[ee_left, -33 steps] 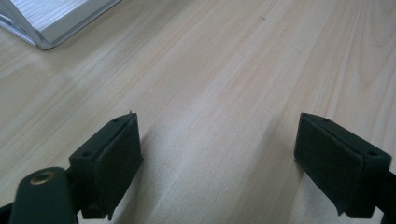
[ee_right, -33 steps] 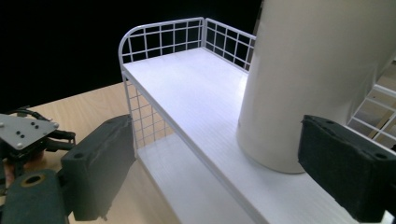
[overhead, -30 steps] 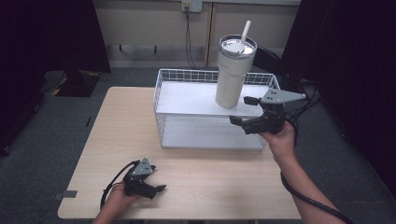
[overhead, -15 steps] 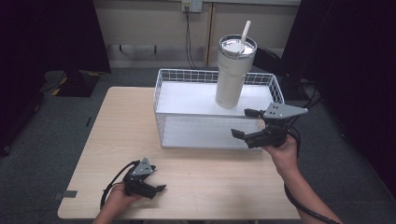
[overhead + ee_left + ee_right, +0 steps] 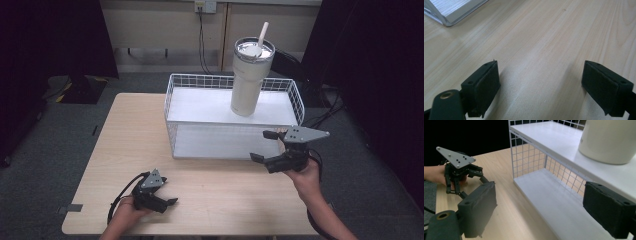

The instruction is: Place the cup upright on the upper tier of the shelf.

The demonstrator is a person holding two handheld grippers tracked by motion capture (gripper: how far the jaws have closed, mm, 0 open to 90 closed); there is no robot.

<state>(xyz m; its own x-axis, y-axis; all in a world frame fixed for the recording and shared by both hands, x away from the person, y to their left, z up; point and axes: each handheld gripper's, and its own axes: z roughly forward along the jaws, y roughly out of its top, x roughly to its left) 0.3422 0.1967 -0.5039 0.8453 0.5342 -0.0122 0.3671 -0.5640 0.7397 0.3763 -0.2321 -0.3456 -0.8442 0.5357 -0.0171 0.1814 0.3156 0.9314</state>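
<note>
Pale wooden table (image 5: 210,185) carries a white wire shelf (image 5: 200,107) with the cream tumbler (image 5: 248,82) upright on its top board. Right gripper (image 5: 265,146) hangs near, jaws wide and empty; left gripper (image 5: 167,200) rests open on the table, so placing looks done

The right tongs (image 5: 539,212) are gaping wide, holding nothing, facing the white wire rack (image 5: 529,152). A cream tumbler (image 5: 609,140) is standing on its upper shelf (image 5: 554,137). Farther off, the left tongs (image 5: 471,178) are resting on the counter (image 5: 504,172) in a hand (image 5: 434,173)
</note>
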